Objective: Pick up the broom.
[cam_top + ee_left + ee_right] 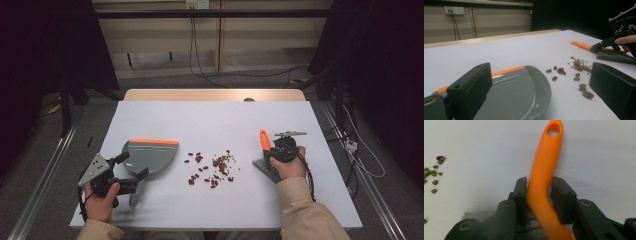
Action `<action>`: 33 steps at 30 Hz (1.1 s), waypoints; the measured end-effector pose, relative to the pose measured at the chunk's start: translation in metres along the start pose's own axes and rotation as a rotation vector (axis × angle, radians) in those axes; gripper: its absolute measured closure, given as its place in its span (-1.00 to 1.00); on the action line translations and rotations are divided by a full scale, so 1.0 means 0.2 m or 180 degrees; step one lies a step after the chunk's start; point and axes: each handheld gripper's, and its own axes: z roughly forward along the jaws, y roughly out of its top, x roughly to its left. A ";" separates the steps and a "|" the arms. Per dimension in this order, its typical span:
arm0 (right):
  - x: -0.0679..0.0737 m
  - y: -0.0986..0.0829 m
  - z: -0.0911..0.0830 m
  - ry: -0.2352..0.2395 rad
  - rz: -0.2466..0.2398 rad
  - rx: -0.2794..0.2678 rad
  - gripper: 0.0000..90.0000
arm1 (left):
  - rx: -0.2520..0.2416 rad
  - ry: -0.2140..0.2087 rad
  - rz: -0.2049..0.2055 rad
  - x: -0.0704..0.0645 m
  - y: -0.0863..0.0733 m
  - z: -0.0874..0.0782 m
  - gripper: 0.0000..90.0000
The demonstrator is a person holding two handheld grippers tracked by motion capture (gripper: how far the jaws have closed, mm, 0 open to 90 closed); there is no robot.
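My left tongs (pixel 134 176) sit at the lower left of the high view, jaws gaping wide on either side of the grey dustpan (pixel 148 155), not pinching it; the pan lies flat on the table (pixel 210 117), its orange edge toward the top of the frame. My right tongs (pixel 539 192), at the right of the high view, have the orange handle of the brush (pixel 543 182) between their jaws; whether both jaws press it I cannot tell. The bristles rest on the table. Beans (pixel 212 167), red and green, lie scattered at centre frame between pan and brush.
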 end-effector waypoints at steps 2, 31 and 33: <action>0.00 0.00 0.00 0.0011 0.0012 0.0016 0.49 | -0.0005 0.0005 -0.0004 0.00 0.00 0.00 -0.90; -0.04 0.02 -0.01 0.0175 0.0203 0.0044 0.51 | -0.0044 0.0050 -0.0003 -0.01 0.01 -0.01 -0.89; -0.05 0.02 -0.01 0.0205 0.0200 0.0027 0.51 | -0.0047 0.0051 -0.0001 -0.01 0.01 -0.02 -0.89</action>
